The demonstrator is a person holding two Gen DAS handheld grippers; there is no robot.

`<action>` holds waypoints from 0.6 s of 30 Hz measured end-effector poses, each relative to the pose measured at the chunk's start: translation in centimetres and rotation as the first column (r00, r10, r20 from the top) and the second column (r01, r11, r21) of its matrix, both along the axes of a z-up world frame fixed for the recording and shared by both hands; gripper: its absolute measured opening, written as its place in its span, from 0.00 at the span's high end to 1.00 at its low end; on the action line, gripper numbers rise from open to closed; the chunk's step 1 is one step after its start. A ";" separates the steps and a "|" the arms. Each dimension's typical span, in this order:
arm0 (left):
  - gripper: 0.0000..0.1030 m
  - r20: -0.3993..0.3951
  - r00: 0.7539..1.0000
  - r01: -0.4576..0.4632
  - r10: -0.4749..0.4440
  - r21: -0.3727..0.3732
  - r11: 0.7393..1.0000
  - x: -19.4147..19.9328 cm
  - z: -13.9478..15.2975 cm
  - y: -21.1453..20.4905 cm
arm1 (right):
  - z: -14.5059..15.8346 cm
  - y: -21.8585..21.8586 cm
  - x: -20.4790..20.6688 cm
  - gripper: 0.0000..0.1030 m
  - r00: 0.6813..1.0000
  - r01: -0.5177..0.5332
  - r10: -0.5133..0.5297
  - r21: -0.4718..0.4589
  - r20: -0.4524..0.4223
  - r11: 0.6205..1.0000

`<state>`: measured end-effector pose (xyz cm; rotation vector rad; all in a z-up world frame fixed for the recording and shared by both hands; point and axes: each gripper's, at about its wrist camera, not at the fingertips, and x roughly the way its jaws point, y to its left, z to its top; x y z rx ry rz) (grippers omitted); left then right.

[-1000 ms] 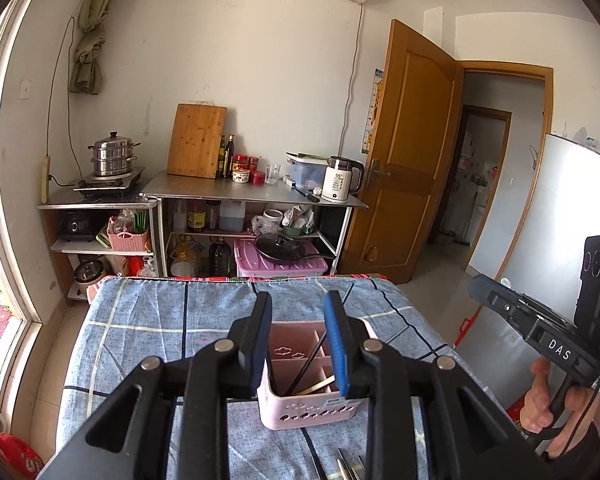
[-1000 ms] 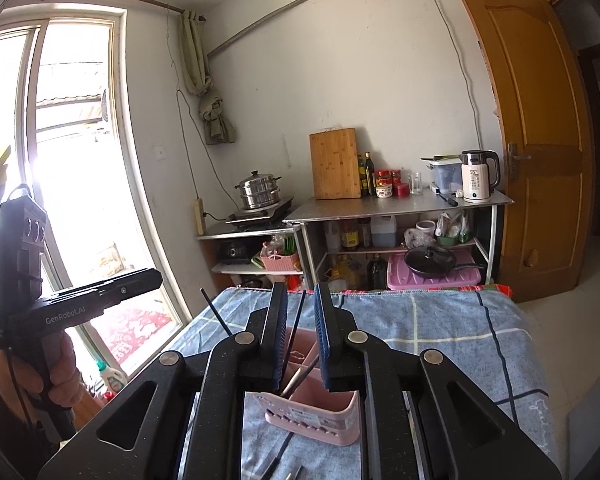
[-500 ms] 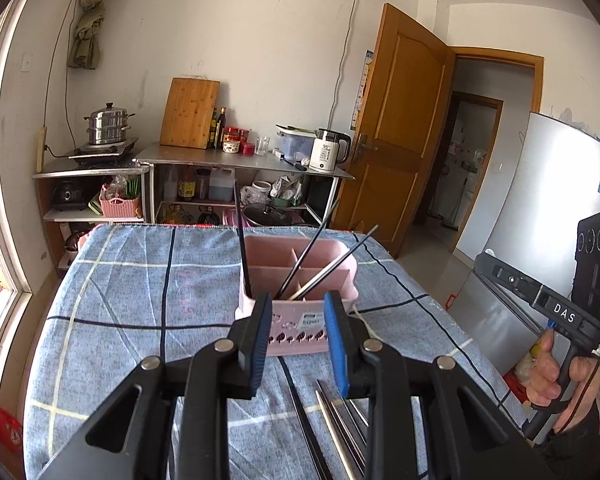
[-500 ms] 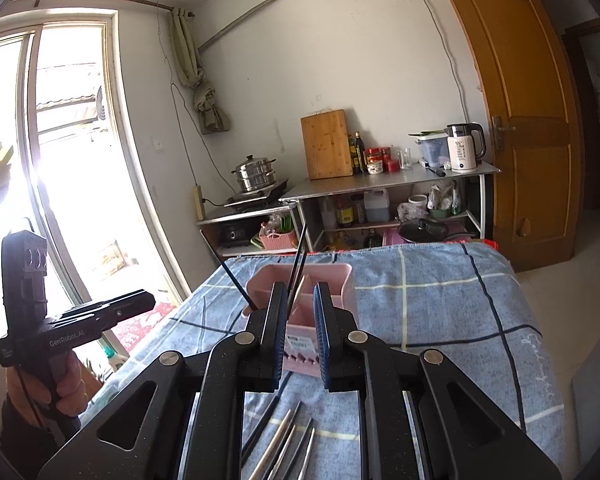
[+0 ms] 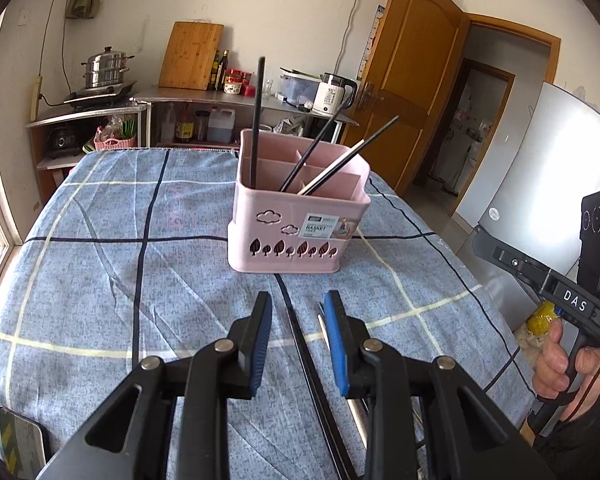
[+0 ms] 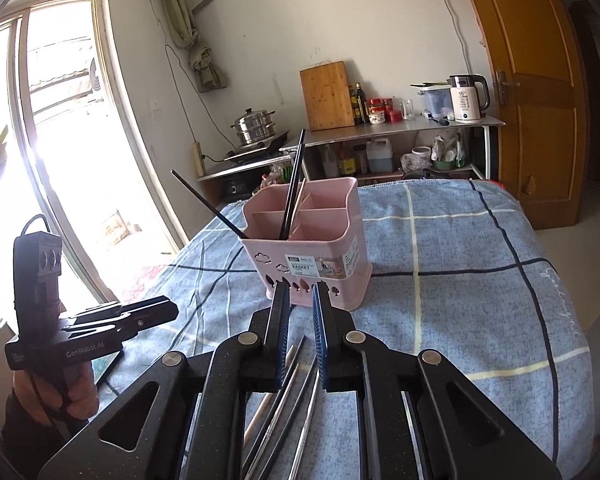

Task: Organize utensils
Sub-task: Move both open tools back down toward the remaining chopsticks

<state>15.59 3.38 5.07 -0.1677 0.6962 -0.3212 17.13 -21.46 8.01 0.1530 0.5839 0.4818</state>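
A pink divided utensil basket [image 5: 300, 220] stands on the blue checked tablecloth [image 5: 100, 272], holding several black chopsticks and one pale one. It also shows in the right wrist view [image 6: 312, 252]. My left gripper [image 5: 298, 308] is open and empty, above a black chopstick [image 5: 304, 344] and metal utensils [image 5: 324, 328] lying on the cloth in front of the basket. My right gripper [image 6: 301, 300] has a narrow gap between its jaws and holds nothing, above loose chopsticks and metal utensils [image 6: 296, 392].
A steel shelf unit [image 5: 236, 98] with cutting board, kettle and bottles stands behind the table. A steamer pot [image 5: 106, 68] is at the back left, a door [image 5: 412, 80] and a fridge [image 5: 548, 184] on the right. A phone [image 5: 20, 440] lies at the table's near left corner.
Both grippers have pulled back and tilted down, so the basket looks farther off and the loose utensils on the cloth lie under the fingers. The left jaws have opened wider.
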 end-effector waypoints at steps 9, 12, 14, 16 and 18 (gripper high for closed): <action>0.73 -0.071 0.997 0.022 -0.022 0.000 1.000 1.0 -2.4 -0.9 | -2.0 0.7 0.9 0.91 0.998 -0.010 0.009 -0.014 -0.064 1.000; 0.73 -0.097 0.995 0.024 -0.024 -0.001 1.000 1.4 -3.3 -1.2 | -2.8 0.8 1.3 0.93 0.996 -0.012 0.010 -0.019 -0.091 1.000; 0.73 -0.115 0.993 0.024 -0.024 0.003 1.000 1.7 -3.8 -1.3 | -3.4 0.9 1.6 0.93 0.994 -0.015 0.013 -0.022 -0.111 1.000; 0.73 -0.134 0.991 0.026 -0.025 0.002 1.000 2.1 -4.3 -1.4 | -3.9 1.1 1.9 0.93 0.991 -0.019 0.015 -0.027 -0.132 0.999; 0.73 -0.153 0.988 0.026 -0.026 0.001 1.000 2.4 -4.8 -1.5 | -4.5 1.3 2.2 0.93 0.988 -0.021 0.015 -0.034 -0.154 0.999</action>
